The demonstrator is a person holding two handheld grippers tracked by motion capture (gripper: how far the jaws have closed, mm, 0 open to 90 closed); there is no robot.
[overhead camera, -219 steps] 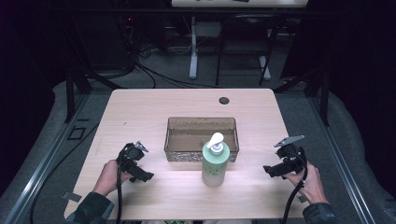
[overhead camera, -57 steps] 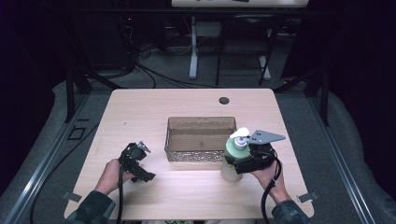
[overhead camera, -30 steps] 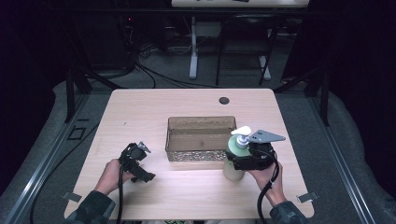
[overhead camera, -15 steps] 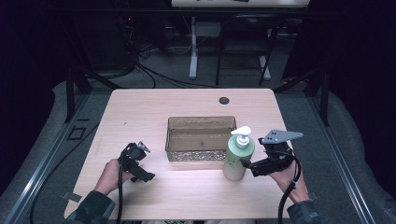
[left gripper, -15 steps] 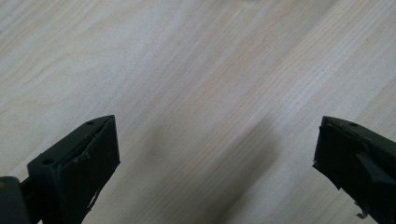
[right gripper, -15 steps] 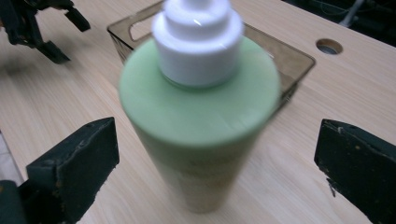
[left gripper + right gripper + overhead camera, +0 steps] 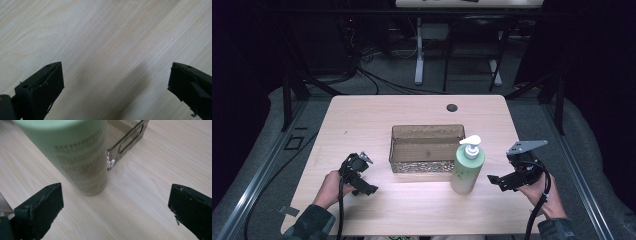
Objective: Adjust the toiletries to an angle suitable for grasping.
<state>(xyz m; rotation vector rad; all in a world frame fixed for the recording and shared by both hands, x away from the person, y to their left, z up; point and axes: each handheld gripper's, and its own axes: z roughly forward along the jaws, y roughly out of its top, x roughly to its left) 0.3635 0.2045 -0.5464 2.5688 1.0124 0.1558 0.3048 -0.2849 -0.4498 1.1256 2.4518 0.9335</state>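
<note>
A pale green pump bottle with a white pump head stands upright on the wooden table, just off the front right corner of a brown see-through basket. My right gripper is a short way to the right of the bottle, open and empty, its jaws pointing at it. In the right gripper view the bottle is close ahead and apart from the open gripper, with the basket behind. My left gripper rests open at the front left, its own view showing it above bare wood.
A small dark round hole sits near the table's far edge. The basket holds nothing that I can make out. Dark floor, cables and stand legs lie beyond the table. Bare tabletop stretches to the left and behind the basket.
My right gripper has let go of the bottle and drawn back to the right. The bottle stays standing by the basket's front right corner. The left gripper has not moved.
</note>
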